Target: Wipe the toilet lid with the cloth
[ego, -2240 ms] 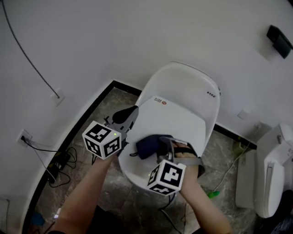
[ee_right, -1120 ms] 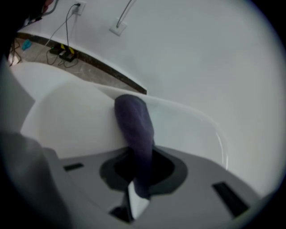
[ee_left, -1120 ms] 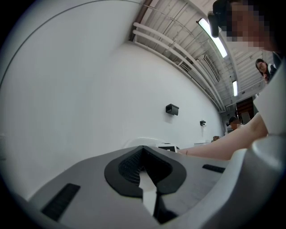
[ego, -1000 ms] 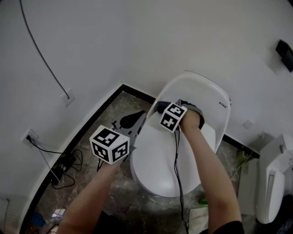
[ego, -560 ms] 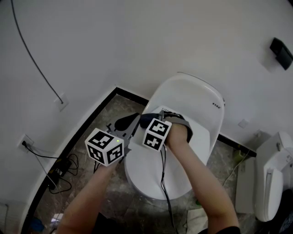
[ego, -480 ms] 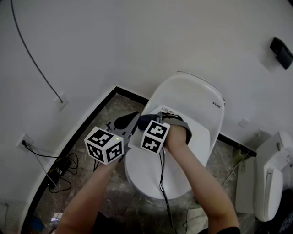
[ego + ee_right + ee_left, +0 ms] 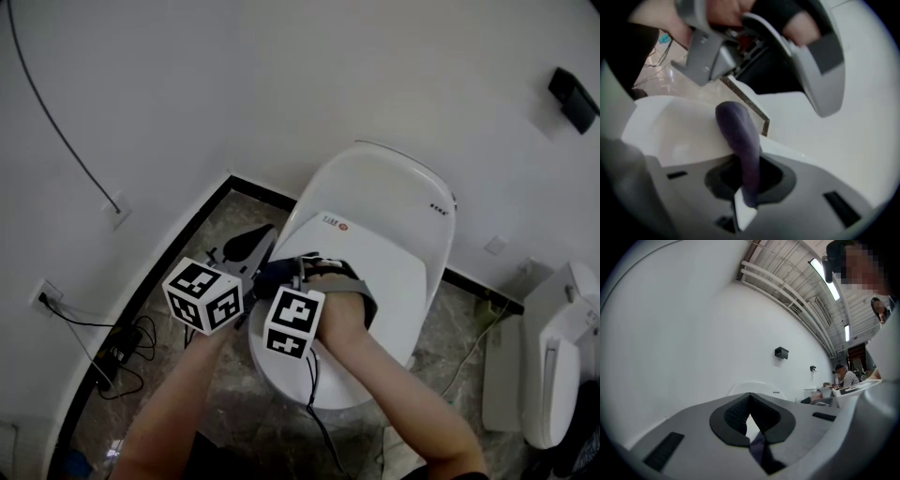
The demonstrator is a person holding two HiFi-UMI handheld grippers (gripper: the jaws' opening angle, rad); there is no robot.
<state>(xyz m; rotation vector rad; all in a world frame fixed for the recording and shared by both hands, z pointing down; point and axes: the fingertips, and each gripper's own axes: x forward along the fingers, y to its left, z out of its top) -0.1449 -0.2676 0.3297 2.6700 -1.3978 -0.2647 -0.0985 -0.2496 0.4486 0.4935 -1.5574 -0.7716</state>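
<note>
Grey left tool (image 7: 750, 418) and right tool (image 7: 747, 183), seemingly dark-padded

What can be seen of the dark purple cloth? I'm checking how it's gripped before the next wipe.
The dark purple cloth looks like soft fabric bunched into one thick, rounded roll. Its near end is clamped between the jaws of the right gripper, and the rest sticks out ahead of them, curving to a blunt tip. It lies over the left edge of the white toilet lid; from the head view it is only a dark lump there. Whether it presses flat on the lid cannot be told.
</note>
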